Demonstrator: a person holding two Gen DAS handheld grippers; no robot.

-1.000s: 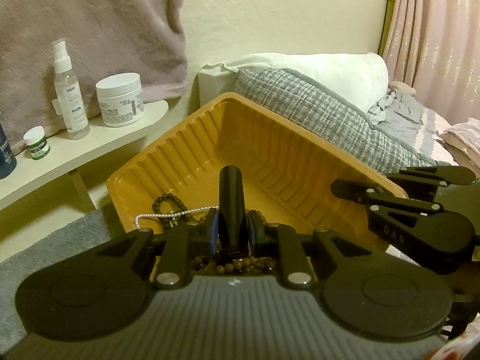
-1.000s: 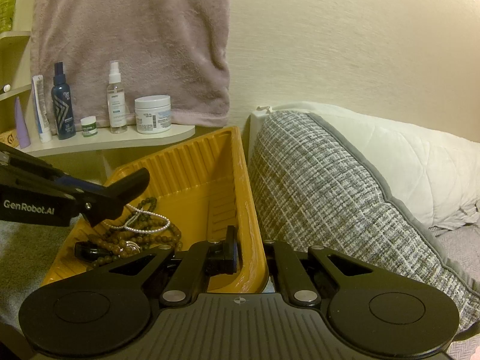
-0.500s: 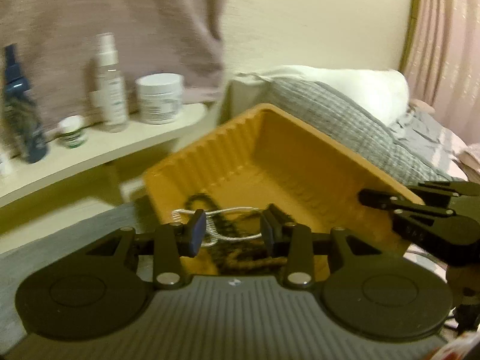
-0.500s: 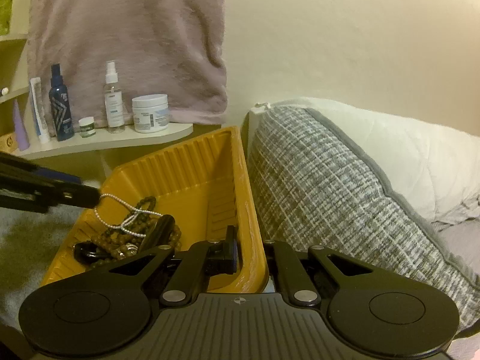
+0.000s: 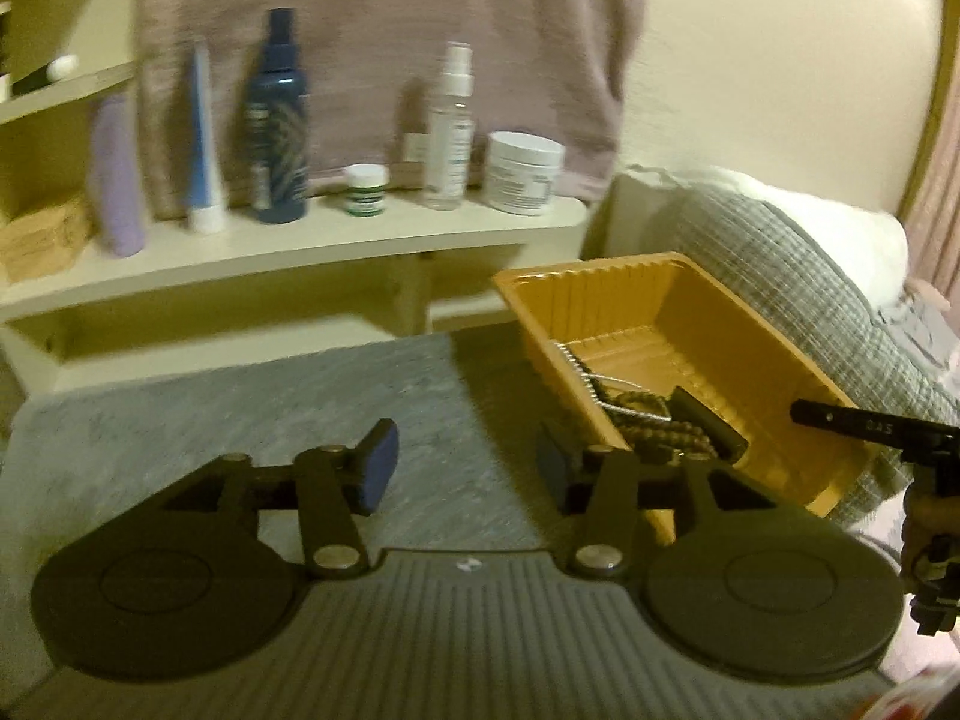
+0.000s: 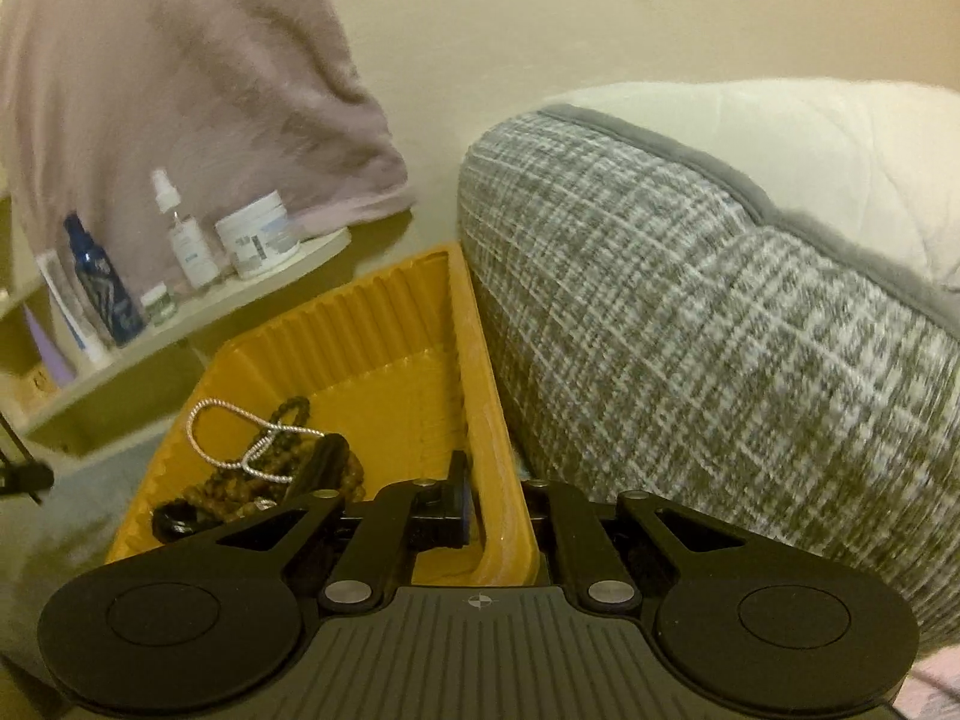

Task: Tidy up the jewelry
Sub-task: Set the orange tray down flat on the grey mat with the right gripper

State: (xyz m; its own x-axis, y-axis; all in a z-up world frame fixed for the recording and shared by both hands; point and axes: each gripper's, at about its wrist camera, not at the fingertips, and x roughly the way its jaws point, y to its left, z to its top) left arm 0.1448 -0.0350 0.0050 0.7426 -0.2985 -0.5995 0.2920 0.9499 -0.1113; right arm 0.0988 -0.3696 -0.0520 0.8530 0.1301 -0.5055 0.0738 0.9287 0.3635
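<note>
An orange ribbed tray (image 5: 606,294) (image 6: 384,312) sits on a grey mat beside a pillow. Inside lie a silver chain (image 6: 231,438), brown bead strands (image 6: 240,483) (image 5: 660,438) and a black bar-shaped piece (image 5: 708,423) (image 6: 321,465). My left gripper (image 5: 465,468) is open and empty, over the grey mat to the left of the tray. My right gripper (image 6: 501,507) is shut on the tray's near right rim, one finger inside the wall, the other outside. It also shows at the right edge of the left wrist view (image 5: 870,429).
A cream shelf (image 5: 300,246) behind the mat carries bottles, a tube and jars, among them a blue bottle (image 5: 277,120) and a white jar (image 5: 523,174). A mauve towel (image 5: 384,42) hangs above. A grey checked pillow (image 6: 720,324) presses against the tray's right side.
My left gripper let go of the black piece in the tray, opened wide and pulled back left over the mat. My right gripper kept its hold on the tray rim.
</note>
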